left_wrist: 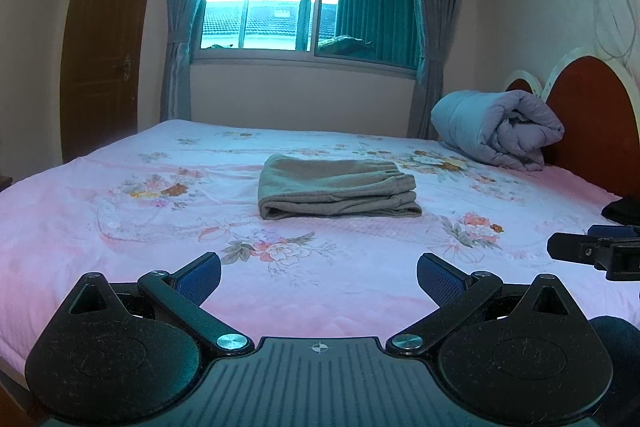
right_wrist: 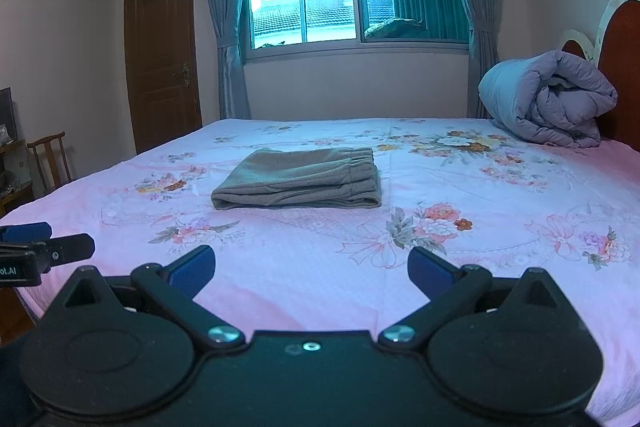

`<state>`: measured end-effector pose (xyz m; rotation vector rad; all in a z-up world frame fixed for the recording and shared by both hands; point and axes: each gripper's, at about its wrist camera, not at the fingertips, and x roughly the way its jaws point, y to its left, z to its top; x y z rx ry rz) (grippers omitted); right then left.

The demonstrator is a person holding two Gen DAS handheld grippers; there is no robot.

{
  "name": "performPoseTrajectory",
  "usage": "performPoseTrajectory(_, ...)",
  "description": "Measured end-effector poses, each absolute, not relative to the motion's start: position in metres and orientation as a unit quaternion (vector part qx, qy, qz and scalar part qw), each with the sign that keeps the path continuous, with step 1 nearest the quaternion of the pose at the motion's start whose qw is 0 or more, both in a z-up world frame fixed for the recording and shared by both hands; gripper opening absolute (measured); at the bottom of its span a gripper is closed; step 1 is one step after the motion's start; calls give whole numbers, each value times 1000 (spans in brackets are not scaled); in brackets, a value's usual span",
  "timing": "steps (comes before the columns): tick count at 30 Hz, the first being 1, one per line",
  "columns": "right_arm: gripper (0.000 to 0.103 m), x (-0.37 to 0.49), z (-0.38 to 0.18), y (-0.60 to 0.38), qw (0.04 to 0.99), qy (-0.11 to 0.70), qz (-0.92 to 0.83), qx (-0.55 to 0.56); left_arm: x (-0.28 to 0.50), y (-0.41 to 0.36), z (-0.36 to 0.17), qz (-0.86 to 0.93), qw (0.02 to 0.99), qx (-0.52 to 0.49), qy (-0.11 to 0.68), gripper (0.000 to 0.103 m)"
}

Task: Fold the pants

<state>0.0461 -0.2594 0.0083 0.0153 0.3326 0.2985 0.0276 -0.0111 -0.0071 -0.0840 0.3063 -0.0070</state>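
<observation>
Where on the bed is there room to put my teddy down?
Plenty of bare floral sheet lies between the folded pants and the rolled quilt, and left of the pants toward the door side. The strip before the open left tool and right tool is free too. Only the headboard corner is crowded.

Pants (left_wrist: 338, 187) (right_wrist: 298, 179): grey-brown, folded into a compact rectangular stack of several layers, lying flat mid-bed (left_wrist: 120, 227) on the pink floral sheet. Elastic gathered waistband on top at right end, rounded fold at left end, layered edges facing the cameras. Untouched, nothing on top.
</observation>
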Motion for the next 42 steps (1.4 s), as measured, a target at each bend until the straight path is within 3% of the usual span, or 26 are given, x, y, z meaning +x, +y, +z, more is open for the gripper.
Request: performPoseTrajectory(42,97,46,9,-262,975,164,148,6,28,-9,-8,-7,988,-41,150,103)
